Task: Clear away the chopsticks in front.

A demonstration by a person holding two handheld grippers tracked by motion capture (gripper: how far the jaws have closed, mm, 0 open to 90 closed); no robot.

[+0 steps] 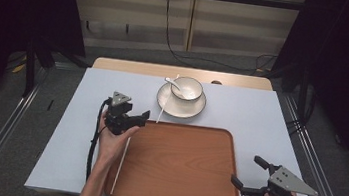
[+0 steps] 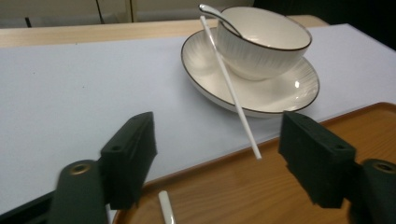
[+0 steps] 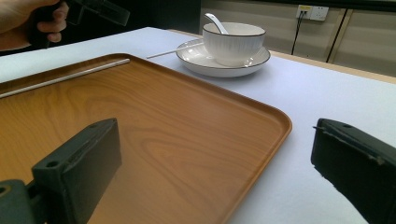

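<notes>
The white chopstick (image 1: 120,164) is laid along the wooden tray's (image 1: 177,179) nine o'clock edge. Above its far end the left tool (image 1: 135,118) is held released, empty. A second chopstick (image 1: 166,102) leans on the plate (image 1: 180,108) at twelve o'clock. The right tool (image 1: 246,173) is rested released at four o'clock.

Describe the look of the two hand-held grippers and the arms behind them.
Both the left gripper and the right gripper are black, with two blocky jaws that have small round holes. Each carries a grey three-cornered plate with dark dots on top. A black cable trails from the left one along the forearm. Both forearms are bare, with no sleeves in view.
</notes>
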